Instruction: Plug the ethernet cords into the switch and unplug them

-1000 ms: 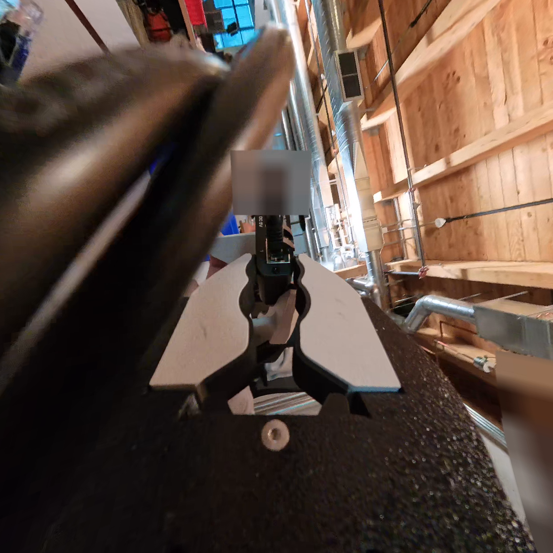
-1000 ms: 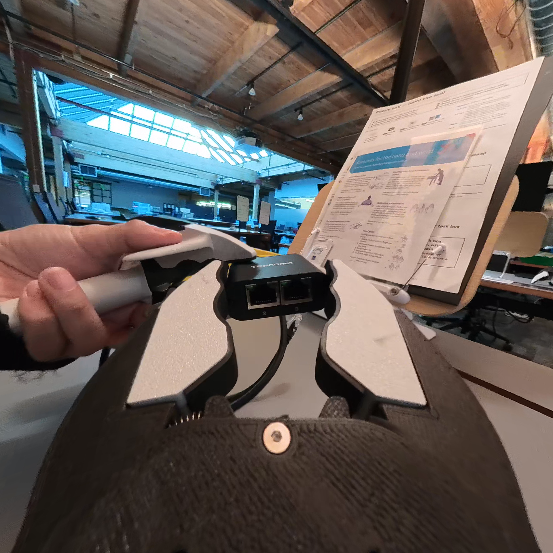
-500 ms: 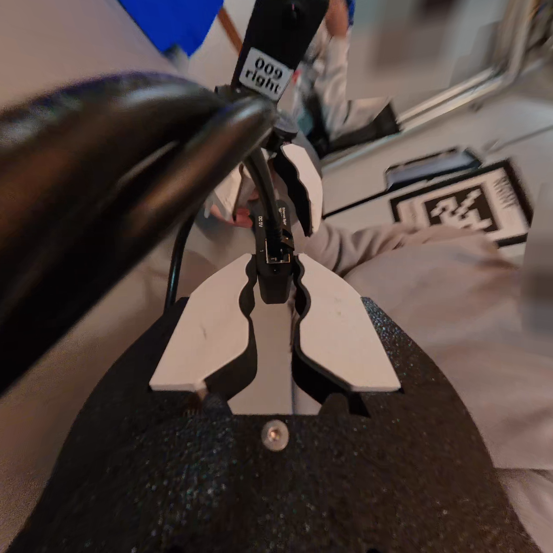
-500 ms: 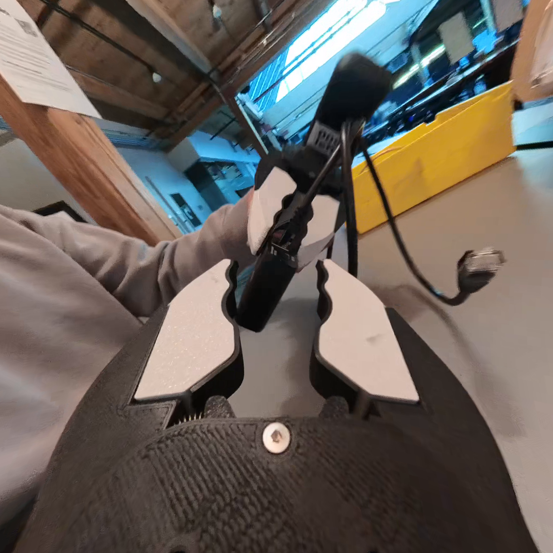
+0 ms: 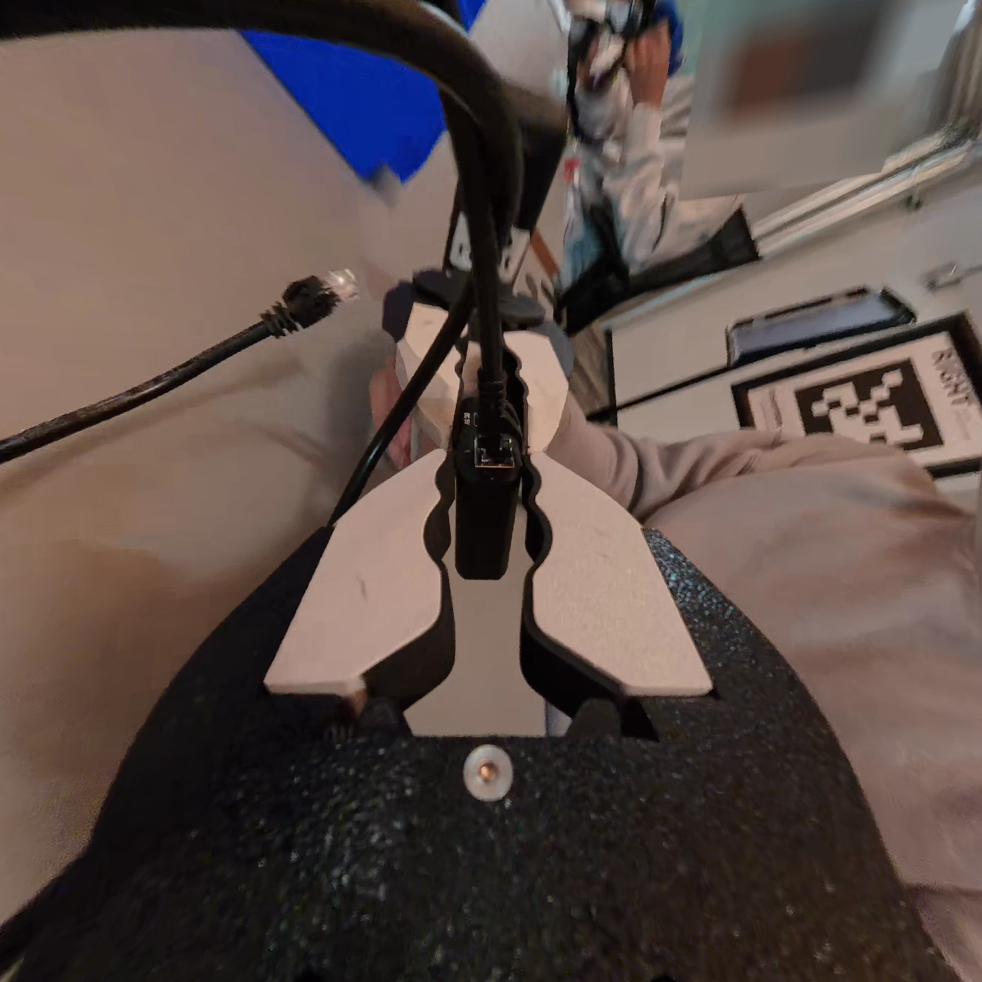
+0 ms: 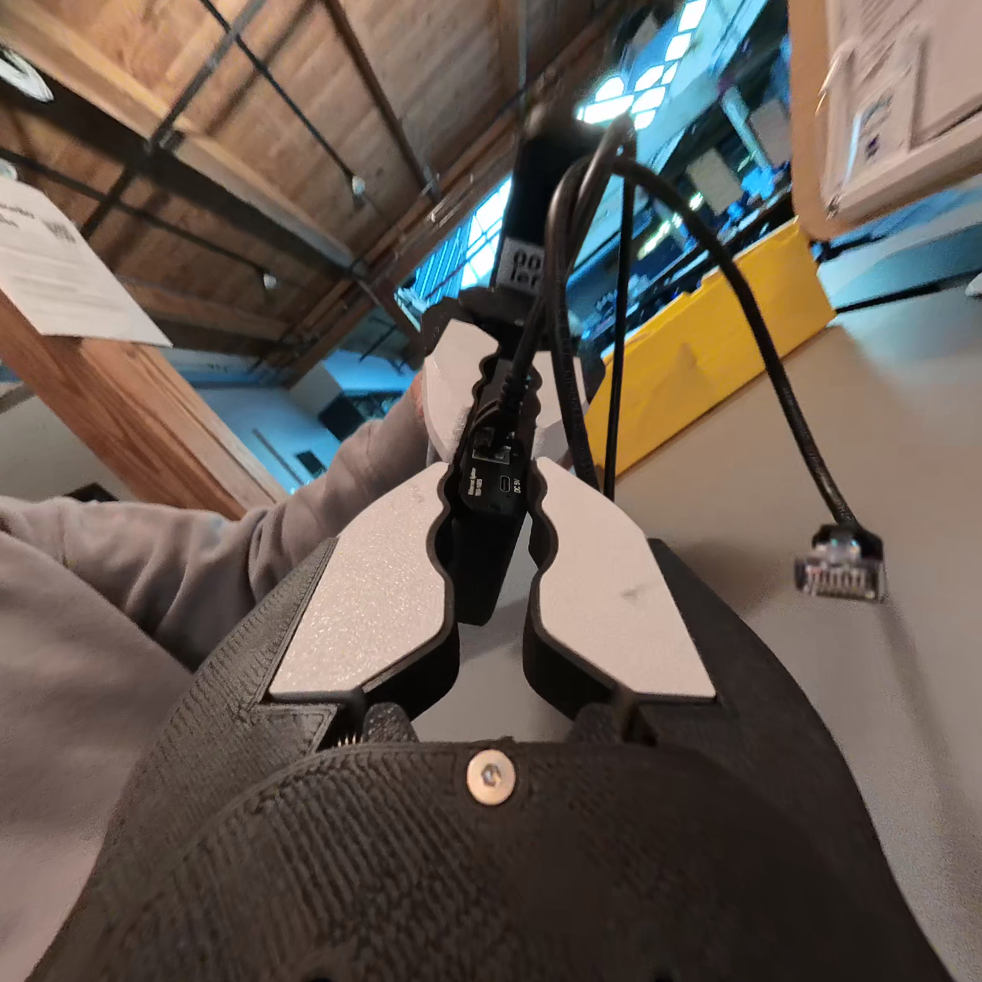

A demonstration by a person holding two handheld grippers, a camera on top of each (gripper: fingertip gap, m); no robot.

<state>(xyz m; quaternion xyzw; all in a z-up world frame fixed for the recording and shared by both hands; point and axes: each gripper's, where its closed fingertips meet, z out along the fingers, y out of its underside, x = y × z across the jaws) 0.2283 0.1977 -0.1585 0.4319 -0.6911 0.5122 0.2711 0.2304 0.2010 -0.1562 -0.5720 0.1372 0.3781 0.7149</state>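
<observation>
The small black switch (image 5: 481, 523) stands edge-on between my left gripper's (image 5: 489, 462) fingertips, which are shut on it. In the right wrist view the same switch (image 6: 491, 491) sits between my right gripper's (image 6: 491, 470) fingertips, also shut on it. Each gripper shows in the other's view, just beyond the switch. A black ethernet cord (image 5: 486, 297) is plugged into a port on the switch's upper face and loops overhead. A loose clear-tipped plug (image 6: 839, 568) hangs free to the right above the table; it also shows in the left wrist view (image 5: 319, 295).
The grey table (image 6: 823, 425) lies below, with a yellow bin (image 6: 691, 372) at its far side. A black-and-white marker card (image 5: 861, 409) lies to the right. A person's grey sleeve (image 5: 770, 531) fills the right side. A wooden post (image 6: 122, 425) stands at the left. Both grippers' tips are close together, under 4 cm apart.
The right gripper let go of its wide grip on the switch, swung round and closed on it again from the other side. The left gripper kept hold throughout. The loose plug now hangs closer.
</observation>
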